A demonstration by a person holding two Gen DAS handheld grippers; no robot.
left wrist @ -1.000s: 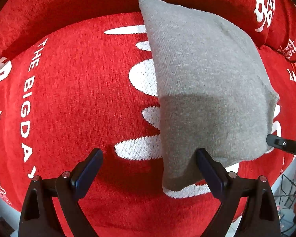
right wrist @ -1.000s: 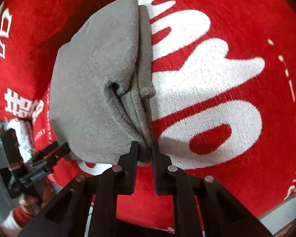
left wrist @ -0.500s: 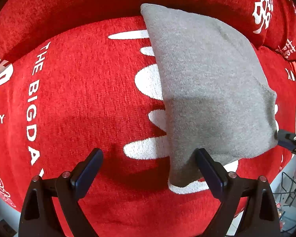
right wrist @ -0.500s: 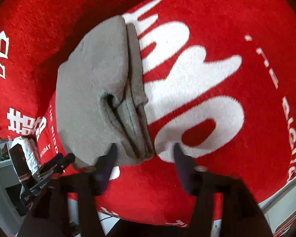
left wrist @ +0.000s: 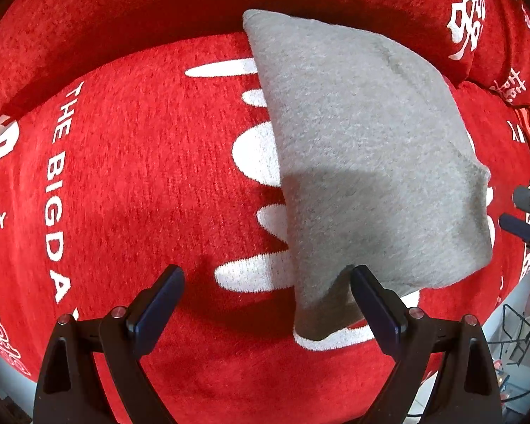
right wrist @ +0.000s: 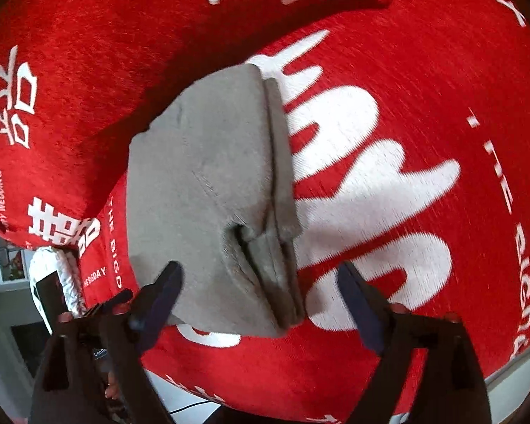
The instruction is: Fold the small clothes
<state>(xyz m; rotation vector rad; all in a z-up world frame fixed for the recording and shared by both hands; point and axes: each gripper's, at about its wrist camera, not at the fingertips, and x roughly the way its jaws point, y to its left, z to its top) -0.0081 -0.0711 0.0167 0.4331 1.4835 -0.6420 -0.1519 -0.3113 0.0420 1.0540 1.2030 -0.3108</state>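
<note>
grey garment [left wrist: 364, 162] | folded flat | on red cushion [left wrist: 141, 176]

I see the folded garment [left wrist: 364, 162] lying on the cushion [left wrist: 130, 162], my landmark, toward its right half and over its big lettering. A back cushion [left wrist: 123, 10] rises behind it. My left gripper [left wrist: 265, 300] hangs above the near edge, my right gripper [right wrist: 261, 293] before the garment's layered end.

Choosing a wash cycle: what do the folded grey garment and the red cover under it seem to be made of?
Folded grey garment: probably soft cotton-like jersey knit, matte, with a fine heathered surface. Red cover with white lettering: looks like chenille or plush weave, slightly fuzzy, ribbed pile showing.
</note>
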